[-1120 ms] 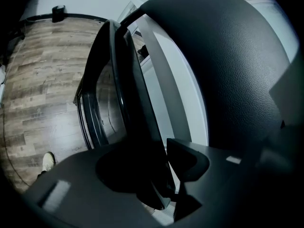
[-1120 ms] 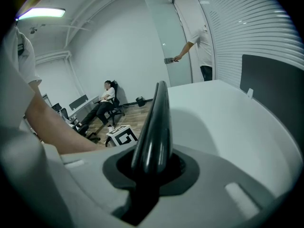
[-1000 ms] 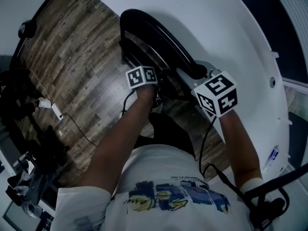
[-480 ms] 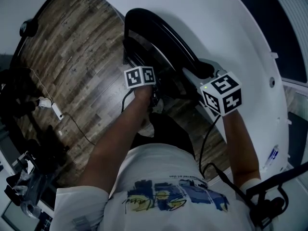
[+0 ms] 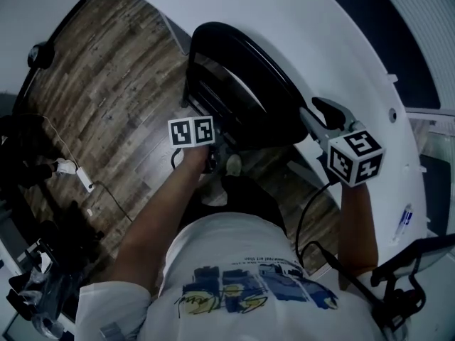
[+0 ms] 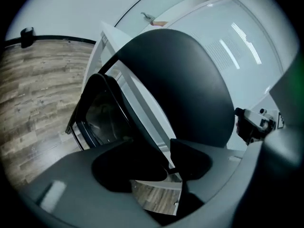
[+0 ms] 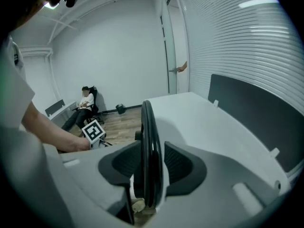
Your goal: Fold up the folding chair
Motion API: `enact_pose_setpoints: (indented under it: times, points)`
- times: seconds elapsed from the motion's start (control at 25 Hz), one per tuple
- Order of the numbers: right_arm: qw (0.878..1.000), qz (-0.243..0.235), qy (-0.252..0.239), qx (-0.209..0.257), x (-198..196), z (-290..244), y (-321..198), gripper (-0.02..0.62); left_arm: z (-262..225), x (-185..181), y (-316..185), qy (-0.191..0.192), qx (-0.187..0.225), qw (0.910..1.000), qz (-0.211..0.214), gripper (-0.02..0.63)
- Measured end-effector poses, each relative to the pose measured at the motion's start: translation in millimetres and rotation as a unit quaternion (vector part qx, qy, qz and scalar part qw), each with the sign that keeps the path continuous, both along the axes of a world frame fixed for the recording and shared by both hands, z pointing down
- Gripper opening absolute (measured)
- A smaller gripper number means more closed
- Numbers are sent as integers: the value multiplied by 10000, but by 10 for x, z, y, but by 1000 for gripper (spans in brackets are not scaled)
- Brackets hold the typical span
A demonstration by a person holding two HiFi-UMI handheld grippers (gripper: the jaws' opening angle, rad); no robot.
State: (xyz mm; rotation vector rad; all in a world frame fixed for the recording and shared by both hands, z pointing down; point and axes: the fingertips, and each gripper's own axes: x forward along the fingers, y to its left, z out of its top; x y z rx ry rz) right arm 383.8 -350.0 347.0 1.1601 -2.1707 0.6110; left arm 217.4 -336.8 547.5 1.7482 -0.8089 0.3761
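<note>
Black plastic folding chair [image 5: 245, 91], apparently near-folded: L gripper [image 6: 168, 167] & R gripper [image 7: 149, 167] jaws just opening, loose astride chair rim [image 7: 148, 141]; re-grip squarely, press halves flat together.

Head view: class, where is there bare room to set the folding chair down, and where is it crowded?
Bare wood floor lies between the folding chair and the white adaptor. The white table beyond the chair looks bare too. Crowded: the left edge, with dark equipment, and around the person's shoes.

T-shirt [image 5: 234, 251]: white, blue-yellow print | right gripper [image 7: 150, 167]: marker cube [image 5: 355, 158], black cable [image 5: 301, 219]
</note>
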Motion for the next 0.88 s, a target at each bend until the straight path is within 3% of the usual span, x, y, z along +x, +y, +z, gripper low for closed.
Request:
enact_pose_setpoints:
  times: [0.28, 0.64, 0.88]
  points:
    - [9973, 638, 36, 367, -176, -187, 546, 133, -711, -409, 302, 199, 1016, 9931, 544, 239]
    - [9898, 1189, 104, 780, -999, -520, 1614, 52, -1784, -1470, 1166, 347, 2223, 9683, 1089, 113]
    - [9871, 1444, 101, 690, -1074, -437, 1864, 18, -1980, -1633, 1267, 78, 2565, 9579, 1287, 6]
